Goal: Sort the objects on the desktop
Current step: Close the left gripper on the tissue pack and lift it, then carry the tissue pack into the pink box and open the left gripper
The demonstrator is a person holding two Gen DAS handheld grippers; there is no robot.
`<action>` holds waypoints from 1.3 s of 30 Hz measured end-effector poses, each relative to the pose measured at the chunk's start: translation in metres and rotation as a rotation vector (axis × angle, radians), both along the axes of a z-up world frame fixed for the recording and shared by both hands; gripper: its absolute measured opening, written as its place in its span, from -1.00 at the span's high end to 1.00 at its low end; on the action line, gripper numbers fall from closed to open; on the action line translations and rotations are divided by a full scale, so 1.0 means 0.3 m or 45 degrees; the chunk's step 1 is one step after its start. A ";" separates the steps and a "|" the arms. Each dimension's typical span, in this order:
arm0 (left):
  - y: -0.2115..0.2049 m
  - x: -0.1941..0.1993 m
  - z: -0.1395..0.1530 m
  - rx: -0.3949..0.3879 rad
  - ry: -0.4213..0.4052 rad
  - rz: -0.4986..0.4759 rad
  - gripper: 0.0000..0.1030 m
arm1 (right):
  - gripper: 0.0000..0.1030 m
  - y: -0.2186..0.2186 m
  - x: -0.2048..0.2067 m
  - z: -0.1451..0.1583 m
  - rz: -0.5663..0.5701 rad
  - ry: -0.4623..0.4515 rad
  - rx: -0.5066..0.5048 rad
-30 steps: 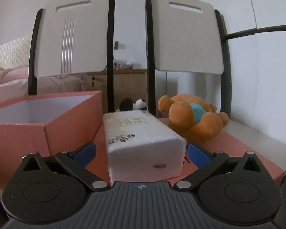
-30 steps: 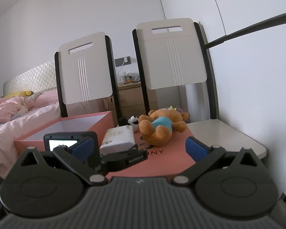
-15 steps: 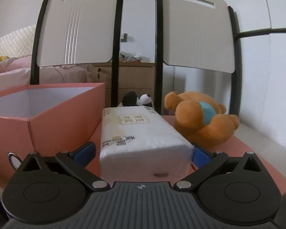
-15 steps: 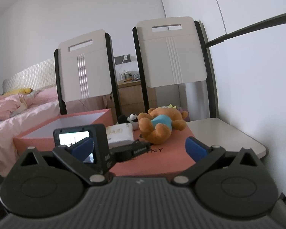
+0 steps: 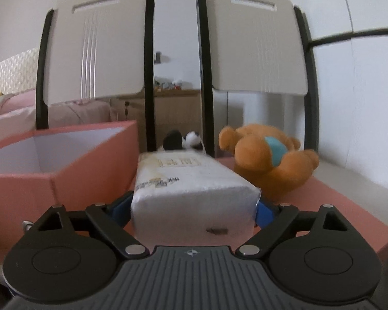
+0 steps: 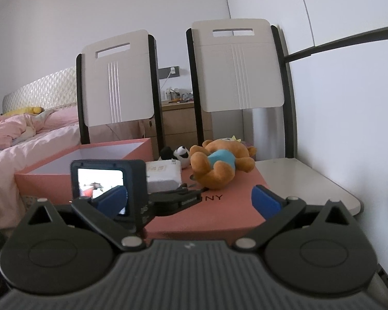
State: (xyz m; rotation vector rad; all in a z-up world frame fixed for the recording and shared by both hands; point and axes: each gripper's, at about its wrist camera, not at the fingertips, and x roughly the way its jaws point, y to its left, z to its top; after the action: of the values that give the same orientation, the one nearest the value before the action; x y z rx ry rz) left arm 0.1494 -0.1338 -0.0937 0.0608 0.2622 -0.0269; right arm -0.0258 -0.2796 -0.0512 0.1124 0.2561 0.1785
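While the left gripper [image 5: 192, 210] clamps the white plastic-wrapped tissue pack [image 5: 191, 188] beside the open pink cardboard box [image 5: 64, 165], the right gripper [image 6: 188, 200] hangs spread, empty.

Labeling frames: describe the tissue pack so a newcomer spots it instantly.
Find the open pink box on the left. Just right of it, on the flat pink lid, lies the tissue pack, between the left gripper's blue pads. Unlike the orange bear and small panda nearby, it is a white rectangular block.
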 end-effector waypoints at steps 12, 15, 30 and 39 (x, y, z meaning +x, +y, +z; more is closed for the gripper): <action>0.098 -0.093 0.204 -0.007 -0.169 -0.120 -0.73 | -1.00 0.030 -0.003 0.006 -0.009 -0.021 -0.013; 0.138 -0.106 0.261 -0.017 -0.210 -0.130 -0.73 | -1.00 0.045 0.000 0.010 -0.002 -0.025 -0.009; 0.381 0.031 0.287 -0.018 -0.214 0.017 -0.74 | -1.00 0.189 0.122 0.017 0.101 0.044 -0.010; 0.447 0.103 0.208 -0.054 -0.054 0.071 -0.74 | -1.00 0.249 0.205 0.013 0.175 0.077 0.054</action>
State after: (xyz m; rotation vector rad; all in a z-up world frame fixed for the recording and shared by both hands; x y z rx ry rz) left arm 0.1804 0.0003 -0.0314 0.0118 0.2209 0.0245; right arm 0.0357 -0.2050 -0.0474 0.1427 0.3210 0.3171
